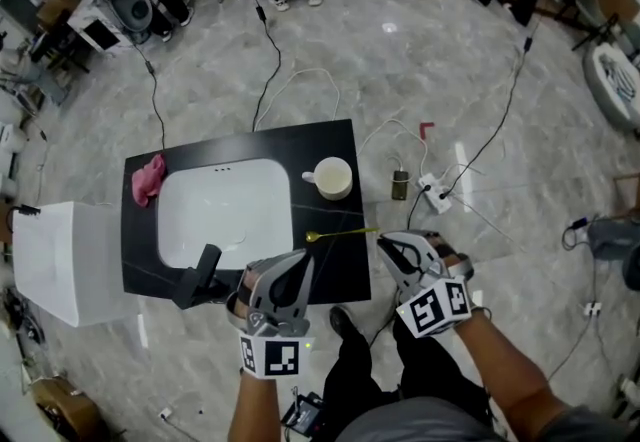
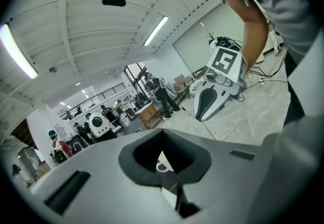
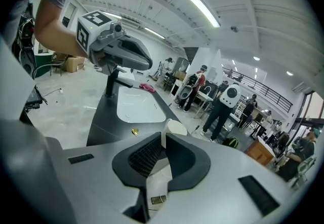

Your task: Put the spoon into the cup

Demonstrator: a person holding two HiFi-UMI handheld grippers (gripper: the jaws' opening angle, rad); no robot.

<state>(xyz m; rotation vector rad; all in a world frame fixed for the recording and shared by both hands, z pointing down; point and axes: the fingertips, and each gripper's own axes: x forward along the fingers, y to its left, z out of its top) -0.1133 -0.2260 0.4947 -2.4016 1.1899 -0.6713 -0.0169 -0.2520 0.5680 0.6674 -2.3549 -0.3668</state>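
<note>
On a glossy black counter (image 1: 330, 145), beside a smooth white sink basin (image 1: 220, 210), a slim gold spoon (image 1: 340, 233) lies flat near the front edge. Just behind it a round cream cup (image 1: 333, 177) stands upright, its mouth free to receive the spoon. The left gripper (image 1: 295, 265) and right gripper (image 1: 395, 250) hover at the near edge. Their jaws seem drawn together on nothing, and the right gripper is nearest the handle, likely placed to pick it up.

Both forearms reach forward, with the right tool (image 1: 388, 245) just right of the left tool (image 1: 300, 262). Each has its jaws closed together.
</note>
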